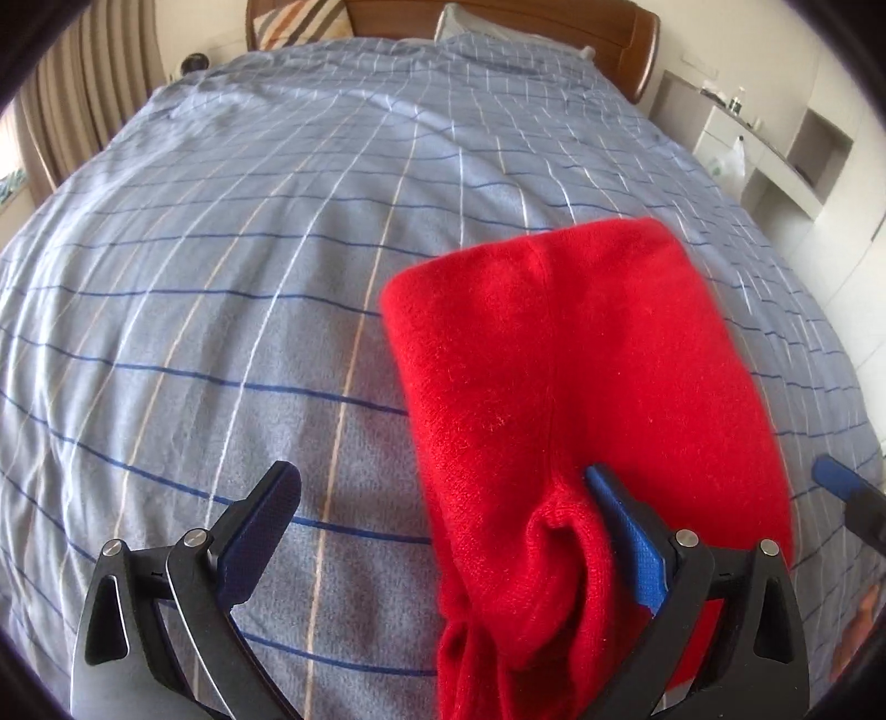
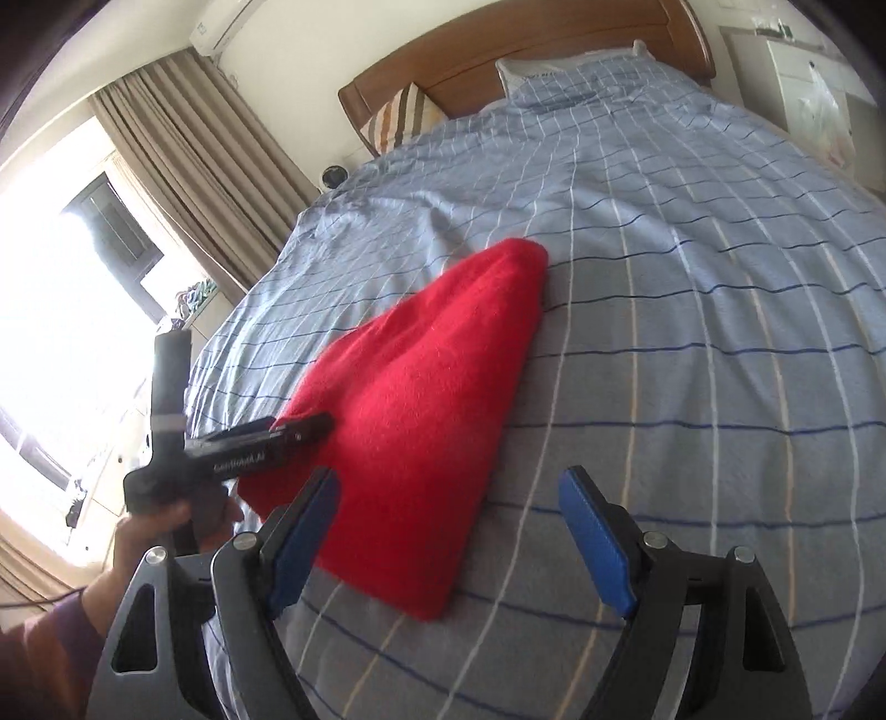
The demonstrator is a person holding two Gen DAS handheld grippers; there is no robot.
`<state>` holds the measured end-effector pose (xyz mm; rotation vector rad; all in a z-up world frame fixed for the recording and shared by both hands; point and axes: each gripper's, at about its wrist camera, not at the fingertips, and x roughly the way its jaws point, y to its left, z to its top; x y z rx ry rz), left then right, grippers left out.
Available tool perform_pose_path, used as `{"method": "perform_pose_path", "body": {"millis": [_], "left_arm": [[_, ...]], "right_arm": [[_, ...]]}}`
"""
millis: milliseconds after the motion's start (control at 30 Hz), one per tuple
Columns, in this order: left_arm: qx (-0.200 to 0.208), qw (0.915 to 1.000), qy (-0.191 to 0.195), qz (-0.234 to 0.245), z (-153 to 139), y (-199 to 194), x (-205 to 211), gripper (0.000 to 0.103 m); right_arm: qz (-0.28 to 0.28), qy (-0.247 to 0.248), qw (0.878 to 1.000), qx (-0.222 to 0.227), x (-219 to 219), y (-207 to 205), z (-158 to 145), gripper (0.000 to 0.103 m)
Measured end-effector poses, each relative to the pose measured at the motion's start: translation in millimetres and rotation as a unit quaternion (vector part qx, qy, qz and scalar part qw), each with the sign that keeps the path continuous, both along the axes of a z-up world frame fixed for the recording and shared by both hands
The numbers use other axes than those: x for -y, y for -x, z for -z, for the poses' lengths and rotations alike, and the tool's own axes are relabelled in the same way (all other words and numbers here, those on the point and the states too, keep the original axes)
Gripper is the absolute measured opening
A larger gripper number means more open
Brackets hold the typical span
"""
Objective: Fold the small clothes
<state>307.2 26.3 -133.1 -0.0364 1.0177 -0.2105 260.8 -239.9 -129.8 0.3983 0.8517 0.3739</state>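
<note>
A red knitted garment (image 1: 559, 354) lies folded on the blue checked bedspread (image 1: 249, 277); in the right wrist view (image 2: 421, 376) it stretches away from me. My left gripper (image 1: 443, 498) is open, its jaws wide apart, and the garment's near edge bunches against its right finger (image 1: 626, 531). In the right wrist view the left gripper (image 2: 299, 429) lies flat at the garment's left edge. My right gripper (image 2: 454, 509) is open and empty, just above the garment's near corner. One right fingertip (image 1: 836, 476) shows in the left wrist view.
A wooden headboard (image 2: 498, 50) with a striped pillow (image 2: 398, 119) and a white pillow (image 2: 542, 66) stands at the far end. Curtains and a bright window (image 2: 72, 266) are on the left. White shelves (image 1: 775, 160) stand to the right of the bed.
</note>
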Motion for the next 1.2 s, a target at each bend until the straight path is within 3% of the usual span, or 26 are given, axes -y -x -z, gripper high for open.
{"method": "perform_pose_path", "body": {"millis": [133,200,233,267,300,333,367,400,467,567,667,700,733,767,800,867,933,967,1000,1033,1100,1200], "left_arm": [[-0.04,0.9981,0.046,0.007,11,-10,-8,0.102],[-0.046,0.9967,0.067,0.002,13,-11,-11,0.102],[-0.044,0.9966,0.07,0.005,12,-10,-10,0.094],[-0.037,0.9968,0.069,0.015,11,-8,-6,0.084],[-0.035,0.9958,0.077,0.034,9,-5,0,0.054],[-0.038,0.9942,0.085,0.053,9,-4,6,0.032],[-0.026,0.996,0.068,0.053,5,-1,12,0.031],[-0.011,0.9971,0.052,0.055,0,3,17,0.025],[0.01,0.9974,0.048,0.052,-13,7,20,0.022],[0.048,0.9951,0.077,0.039,-45,9,13,0.022],[0.078,0.9931,0.077,0.044,-67,7,15,0.023],[0.074,0.9936,0.072,0.045,-66,4,18,0.03],[0.06,0.9953,0.063,0.043,-60,1,22,0.045],[0.041,0.9971,0.05,0.04,-48,-3,27,0.055],[0.026,0.9985,0.034,0.035,-36,-4,29,0.071],[0.02,0.9995,-0.005,0.025,-17,10,27,0.073],[0.038,0.9987,-0.022,0.027,-16,34,21,0.077],[0.053,0.9979,-0.031,0.023,-20,49,17,0.081],[0.071,0.9965,-0.041,0.019,-25,64,16,0.09],[0.091,0.9944,-0.052,0.013,-32,79,15,0.099],[0.126,0.9896,-0.07,0.002,-48,107,13,0.102],[0.121,0.9878,-0.097,-0.017,-69,136,13,0.102]], "right_arm": [[-0.02,-0.056,0.996,-0.069,-16,-58,38,0.081],[-0.005,-0.076,0.993,-0.093,-19,-71,56,0.071],[0.006,-0.068,0.994,-0.088,-21,-72,58,0.067],[0.008,-0.048,0.996,-0.079,-26,-72,55,0.056],[0.003,-0.017,0.997,-0.069,-34,-71,51,0.044],[-0.004,0.024,0.998,-0.055,-43,-68,44,0.04],[-0.01,0.071,0.997,-0.034,-54,-64,36,0.033],[-0.018,0.122,0.992,-0.011,-66,-60,27,0.03],[-0.035,0.192,0.98,0.031,-86,-51,10,0.028],[-0.041,0.215,0.972,0.08,-93,-40,-19,0.028],[-0.029,0.204,0.972,0.11,-82,-40,-44,0.028],[-0.023,0.195,0.974,0.108,-77,-45,-47,0.029],[-0.019,0.182,0.978,0.099,-69,-49,-47,0.031],[-0.016,0.171,0.982,0.083,-66,-55,-44,0.039],[-0.012,0.163,0.985,0.061,-58,-59,-36,0.053],[0.005,0.167,0.986,0.011,-40,-58,-16,0.072],[0.026,0.182,0.983,-0.003,-22,-42,-4,0.074],[0.032,0.194,0.981,-0.002,-14,-28,-2,0.079],[0.036,0.207,0.978,0.001,-8,-14,-2,0.086],[0.04,0.219,0.975,0.006,-3,1,-4,0.087],[0.039,0.229,0.972,0.021,3,32,-13,0.087],[0.021,0.237,0.97,0.043,4,77,-35,0.089]]}}
